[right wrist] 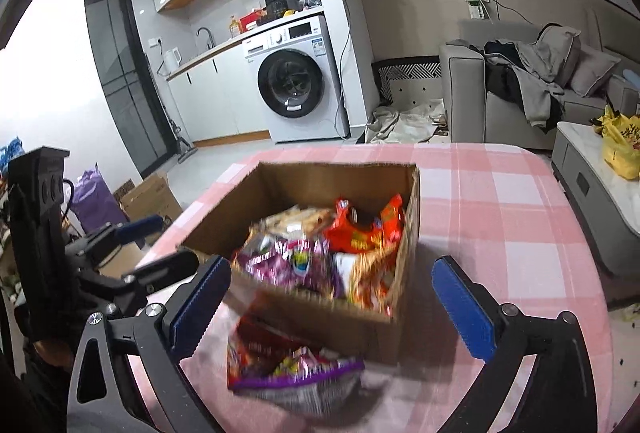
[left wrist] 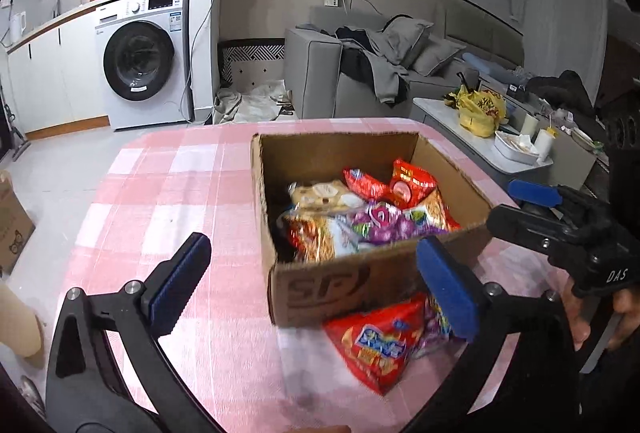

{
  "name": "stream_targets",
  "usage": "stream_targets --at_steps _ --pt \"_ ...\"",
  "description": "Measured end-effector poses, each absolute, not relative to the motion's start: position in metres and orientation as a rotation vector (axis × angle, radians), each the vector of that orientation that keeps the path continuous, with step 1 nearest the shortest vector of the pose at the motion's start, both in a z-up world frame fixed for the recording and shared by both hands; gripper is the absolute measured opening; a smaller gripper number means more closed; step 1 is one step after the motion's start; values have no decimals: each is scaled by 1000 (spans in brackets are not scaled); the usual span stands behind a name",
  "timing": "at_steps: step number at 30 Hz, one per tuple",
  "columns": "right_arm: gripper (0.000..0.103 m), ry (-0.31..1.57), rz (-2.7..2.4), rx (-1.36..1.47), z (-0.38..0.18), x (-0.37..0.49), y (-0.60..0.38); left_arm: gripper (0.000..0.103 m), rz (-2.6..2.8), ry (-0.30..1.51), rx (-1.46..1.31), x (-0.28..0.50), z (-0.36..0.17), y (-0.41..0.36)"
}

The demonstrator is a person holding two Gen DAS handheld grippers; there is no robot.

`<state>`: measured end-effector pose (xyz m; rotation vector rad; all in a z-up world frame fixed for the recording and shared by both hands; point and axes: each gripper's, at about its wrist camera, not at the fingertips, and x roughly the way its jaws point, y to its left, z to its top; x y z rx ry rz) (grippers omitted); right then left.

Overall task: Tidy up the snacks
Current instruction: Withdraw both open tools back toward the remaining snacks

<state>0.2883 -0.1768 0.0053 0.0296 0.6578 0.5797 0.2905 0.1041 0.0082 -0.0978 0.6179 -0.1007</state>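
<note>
Cardboard box [left wrist: 360, 285] of snacks sits on my desk [left wrist: 160, 193]; both my left tool [left wrist: 316, 285] and right tool [right wrist: 332, 305] gape, released, grasping nothing.

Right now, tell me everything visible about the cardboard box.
The box is brown corrugated cardboard, open-topped, upright on the pink checked tablecloth. Its near wall carries a dark printed logo. Snack bags in red, purple and orange fill its lower part. More bags lie outside by its near wall. Neither gripper touches it.
</note>
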Motion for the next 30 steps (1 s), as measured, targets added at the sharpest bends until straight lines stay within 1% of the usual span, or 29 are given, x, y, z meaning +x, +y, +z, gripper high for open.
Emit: stream_targets --at_steps 15,30 --pt "103 702 566 20 -15 248 -194 102 -106 630 -60 236 -11 99" --pt "103 790 629 -17 -39 249 -173 102 -123 685 -49 247 -23 97"
